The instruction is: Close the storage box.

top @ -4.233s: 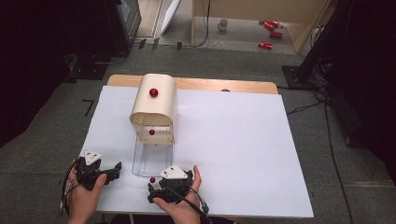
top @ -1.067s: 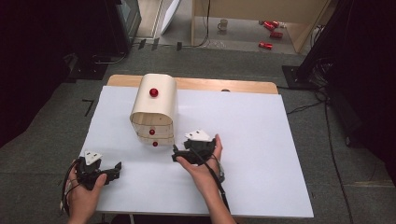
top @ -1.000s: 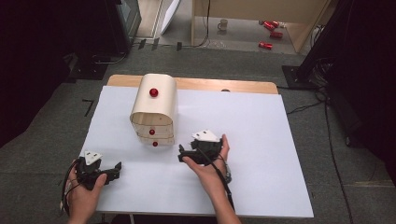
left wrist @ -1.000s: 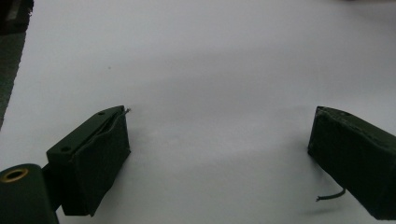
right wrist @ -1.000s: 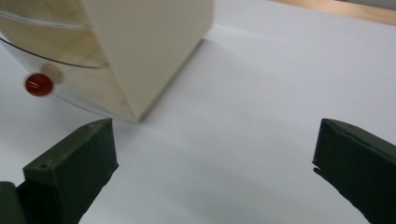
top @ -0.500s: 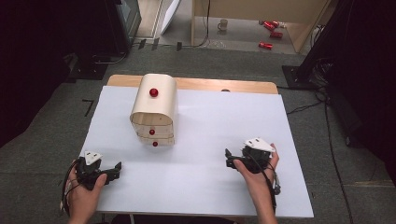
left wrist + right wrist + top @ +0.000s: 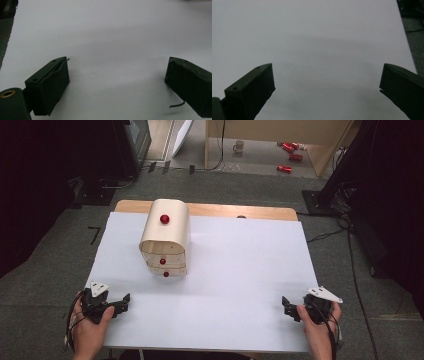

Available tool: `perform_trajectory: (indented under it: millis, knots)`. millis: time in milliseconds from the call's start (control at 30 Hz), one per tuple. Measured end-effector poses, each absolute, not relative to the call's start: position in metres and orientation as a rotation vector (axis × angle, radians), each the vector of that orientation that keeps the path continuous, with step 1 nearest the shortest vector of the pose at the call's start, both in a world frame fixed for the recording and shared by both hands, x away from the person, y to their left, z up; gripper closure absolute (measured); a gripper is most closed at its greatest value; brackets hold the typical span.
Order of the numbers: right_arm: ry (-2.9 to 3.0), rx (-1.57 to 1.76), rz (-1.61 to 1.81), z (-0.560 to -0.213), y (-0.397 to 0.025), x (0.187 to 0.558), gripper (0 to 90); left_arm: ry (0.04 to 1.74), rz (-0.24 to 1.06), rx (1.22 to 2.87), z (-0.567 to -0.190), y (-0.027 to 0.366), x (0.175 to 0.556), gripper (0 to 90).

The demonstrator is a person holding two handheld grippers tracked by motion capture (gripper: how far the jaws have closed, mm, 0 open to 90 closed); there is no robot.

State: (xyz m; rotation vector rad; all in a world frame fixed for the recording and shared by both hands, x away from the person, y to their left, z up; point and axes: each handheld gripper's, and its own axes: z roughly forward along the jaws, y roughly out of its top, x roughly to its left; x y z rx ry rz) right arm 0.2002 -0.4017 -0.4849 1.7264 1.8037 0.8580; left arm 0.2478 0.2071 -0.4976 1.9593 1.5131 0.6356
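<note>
I'm sitting back on the remote feed here and both tools are just hanging out at the near edge of the white table (image 7: pixel 240 270). The left gripper (image 7: pixel 124 301) is resting in the person's left hand (image 7: pixel 90 325) by the near-left corner, jaws pointing toward the middle of the table. In the left gripper view its jaws are standing wide apart with nothing but bare white surface between them, so it's released. There's a little stray thread (image 7: pixel 177 105) poking off the right-hand pad.

The right gripper (image 7: pixel 286 306) is sitting in the right hand (image 7: pixel 316 330) by the near-right corner, well apart from the other one. In the right gripper view I'm seeing the same deal: jaws spread wide, gripping nothing, white tabletop running out ahead.

The only real object on the table is the small wooden drawer cabinet (image 7: pixel 165 237) with red knobs (image 7: pixel 164 219), standing toward the far-left part, well away from both grippers. Its drawers are looking pushed in.

Beyond the table I'm spotting red cans (image 7: pixel 285 168) and a mug (image 7: pixel 239 146) on the floor.
</note>
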Motion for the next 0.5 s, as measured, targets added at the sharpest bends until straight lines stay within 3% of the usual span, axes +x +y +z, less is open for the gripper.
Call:
perform_trajectory:
  millis: [500]
  knots:
    - [1.820, 1.709, 0.794, -0.505, -0.418, 0.185, 0.0, 1.512, 0.633, 1.960, -0.497, 0.207, 0.248, 5.2]
